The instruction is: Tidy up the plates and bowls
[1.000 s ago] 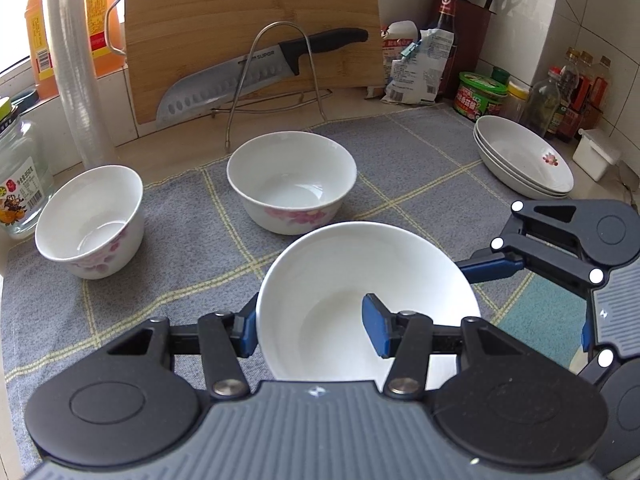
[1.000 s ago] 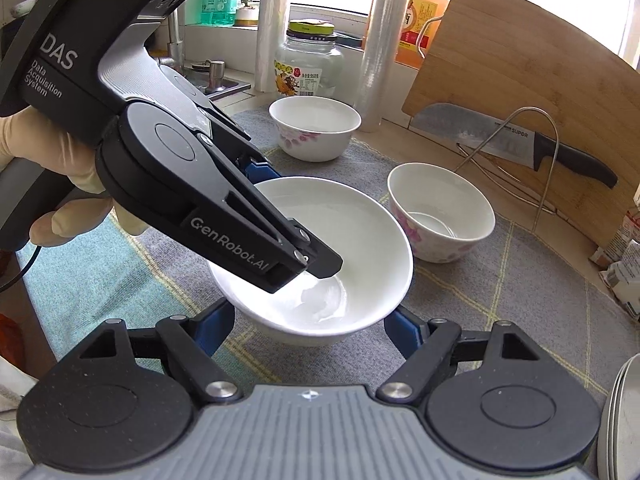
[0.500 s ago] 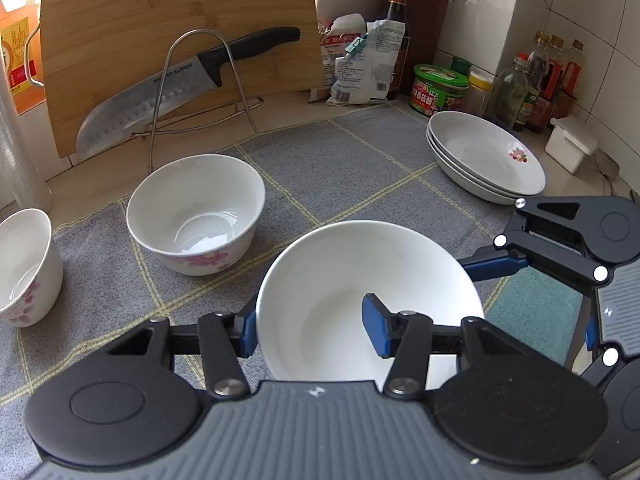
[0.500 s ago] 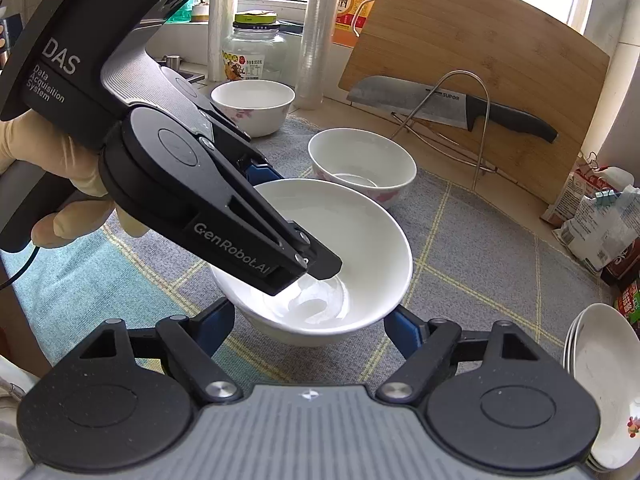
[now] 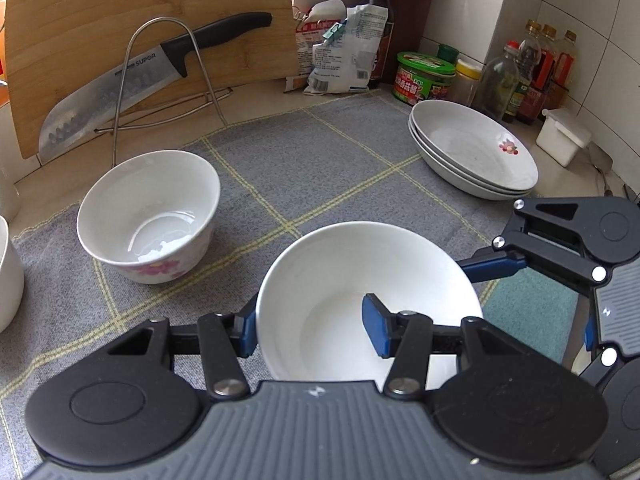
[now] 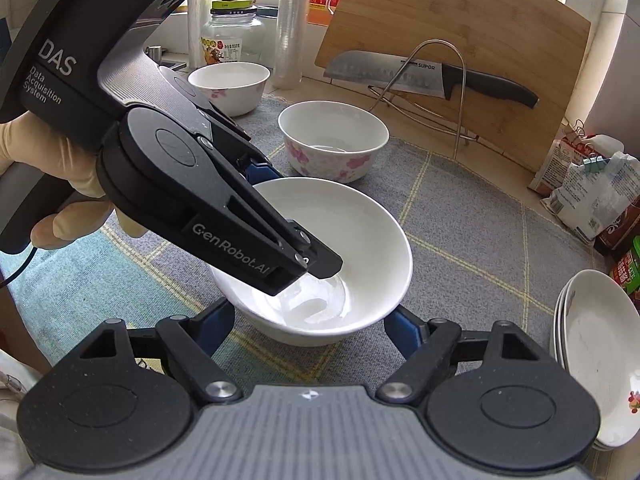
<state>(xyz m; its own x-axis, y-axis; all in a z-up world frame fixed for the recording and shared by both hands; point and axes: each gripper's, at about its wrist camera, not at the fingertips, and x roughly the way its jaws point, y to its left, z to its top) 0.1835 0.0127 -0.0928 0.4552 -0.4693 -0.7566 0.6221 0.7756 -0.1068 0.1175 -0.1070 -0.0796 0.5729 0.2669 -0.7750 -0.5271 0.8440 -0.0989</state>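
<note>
My left gripper (image 5: 310,330) is shut on the rim of a plain white bowl (image 5: 348,276), one finger inside, one outside, holding it above the grey mat. In the right wrist view the same bowl (image 6: 360,240) sits between the wide-apart fingers of my right gripper (image 6: 310,326), which is open around its base; whether the pads touch it I cannot tell. A white bowl with pink flowers (image 5: 150,216) stands to the left on the mat. Another flowered bowl (image 6: 230,86) stands farther back. A stack of white plates (image 5: 474,150) rests at the right.
A wooden cutting board (image 5: 120,32) and a knife (image 5: 152,76) on a wire rack stand at the back. Bags, sauce bottles (image 5: 532,72) and a green tub (image 5: 424,80) crowd the back right corner. A glass jar (image 6: 232,36) stands by the window.
Both grippers have carried the held bowl to the right: the flowered bowls slid left in the left wrist view and the plate stack came closer. The grip is unchanged.
</note>
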